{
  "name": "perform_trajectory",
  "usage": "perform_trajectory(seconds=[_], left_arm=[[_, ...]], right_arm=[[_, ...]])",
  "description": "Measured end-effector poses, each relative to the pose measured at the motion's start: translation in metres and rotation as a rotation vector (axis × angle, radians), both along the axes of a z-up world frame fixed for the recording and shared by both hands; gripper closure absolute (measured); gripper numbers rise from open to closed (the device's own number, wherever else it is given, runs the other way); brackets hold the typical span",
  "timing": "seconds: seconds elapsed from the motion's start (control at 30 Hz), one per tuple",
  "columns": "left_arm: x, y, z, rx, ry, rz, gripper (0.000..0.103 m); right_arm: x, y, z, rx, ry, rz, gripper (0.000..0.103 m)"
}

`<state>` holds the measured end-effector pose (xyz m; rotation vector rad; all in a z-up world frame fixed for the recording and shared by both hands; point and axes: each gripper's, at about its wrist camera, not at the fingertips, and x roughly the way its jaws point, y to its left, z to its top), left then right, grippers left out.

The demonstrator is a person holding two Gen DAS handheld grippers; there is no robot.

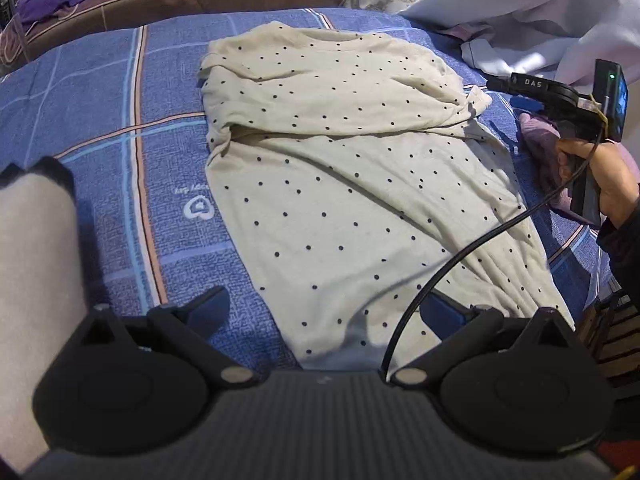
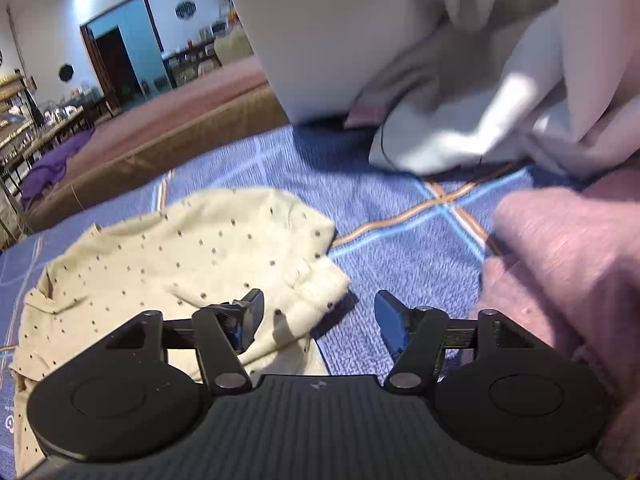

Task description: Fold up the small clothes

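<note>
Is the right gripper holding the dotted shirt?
No: the right gripper stands open, its fingers apart above the dotted shirt and the blue bedspread.

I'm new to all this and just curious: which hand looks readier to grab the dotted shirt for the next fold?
Probably the right. The right gripper is open over the dotted shirt's sleeve. The left gripper, also open, hovers at the hem.
</note>
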<state>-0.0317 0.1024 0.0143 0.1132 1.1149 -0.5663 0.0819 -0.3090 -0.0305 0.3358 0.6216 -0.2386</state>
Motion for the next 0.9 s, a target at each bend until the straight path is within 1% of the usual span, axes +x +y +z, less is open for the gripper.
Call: perform_trajectory(seconds=[0.03,0.07,0.1,0.13,0.17,0.2,0.27,0.3,0.33,0.37,0.4,0.43,0.47,0.5,0.53,0.57,0.6,0.63,0.67,0.7,0.77,0.8,0.83,0.87,0.9], left_arm=[[0.000,0.000,0.001,0.012,-0.004,-0.001,0.000],[0.000,0.000,0.001,0.029,-0.015,-0.005,0.000],[0.000,-0.002,0.002,0.054,-0.029,-0.009,0.000],[0.000,-0.002,0.003,0.071,-0.037,-0.011,0.000],[-0.001,-0.002,0.005,0.076,-0.042,-0.014,0.000],[-0.004,0.000,0.008,0.067,-0.045,-0.024,0.000],[-0.012,0.009,0.014,0.018,-0.032,-0.051,0.000],[-0.017,0.015,0.017,0.011,-0.026,-0.055,0.000],[-0.023,0.022,0.018,0.025,-0.028,-0.051,0.000],[-0.027,0.032,0.018,0.038,-0.023,-0.042,0.000],[-0.031,0.039,0.019,0.039,-0.012,-0.035,0.000],[-0.036,0.049,0.023,0.011,-0.002,-0.038,0.000],[-0.040,0.057,0.027,-0.032,0.003,-0.034,0.000],[-0.042,0.062,0.031,-0.072,0.006,-0.023,0.000],[-0.044,0.064,0.033,-0.097,-0.001,-0.020,0.000],[-0.045,0.061,0.032,-0.101,-0.016,-0.025,0.000],[-0.045,0.056,0.028,-0.092,-0.023,-0.030,0.000],[-0.046,0.047,0.019,-0.082,-0.019,-0.040,0.000],[-0.046,0.039,0.009,-0.086,-0.009,-0.053,0.000],[-0.048,0.031,-0.005,-0.097,0.016,-0.066,0.000],[-0.050,0.019,-0.031,-0.122,0.105,-0.078,0.004],[-0.053,0.013,-0.043,-0.135,0.151,-0.089,0.013],[-0.057,0.008,-0.051,-0.141,0.179,-0.100,0.022],[-0.062,0.004,-0.056,-0.138,0.190,-0.111,0.023],[-0.066,0.000,-0.060,-0.118,0.192,-0.117,0.024]], right_arm=[[-0.015,-0.003,0.000,0.017,-0.055,0.048,0.004],[-0.014,0.001,0.002,0.020,-0.062,0.104,0.010],[-0.003,0.007,-0.003,0.003,-0.025,0.174,0.011],[0.005,0.012,-0.008,0.009,-0.006,0.229,0.018],[0.014,0.013,-0.015,0.056,-0.008,0.289,0.029],[0.022,0.012,-0.023,0.087,0.002,0.313,0.032],[0.040,0.006,-0.041,0.073,0.101,0.256,0.035],[0.043,0.003,-0.047,0.044,0.173,0.204,0.040],[0.039,-0.001,-0.046,0.032,0.189,0.173,0.074],[0.031,-0.002,-0.039,0.005,0.182,0.155,0.070],[0.021,0.000,-0.029,-0.026,0.166,0.163,0.060],[0.009,0.004,-0.018,-0.023,0.130,0.202,0.044],[-0.007,0.006,-0.003,0.017,0.059,0.272,0.038],[-0.026,0.009,0.014,0.052,-0.013,0.332,0.036],[-0.045,0.011,0.030,0.071,-0.063,0.384,0.030],[-0.066,0.014,0.048,0.071,-0.098,0.440,0.028],[-0.088,0.018,0.065,0.048,-0.129,0.509,0.023],[-0.107,0.020,0.077,0.030,-0.134,0.572,0.002],[-0.127,0.022,0.087,0.023,-0.122,0.621,0.000],[-0.146,0.022,0.091,0.024,-0.111,0.639,0.000],[-0.175,0.020,0.086,0.043,-0.047,0.609,0.000],[-0.188,0.018,0.075,0.062,0.004,0.568,0.000],[-0.200,0.016,0.065,0.076,0.033,0.535,0.002],[-0.213,0.013,0.050,0.099,0.058,0.500,0.006],[-0.224,0.011,0.035,0.132,0.079,0.462,0.009]])
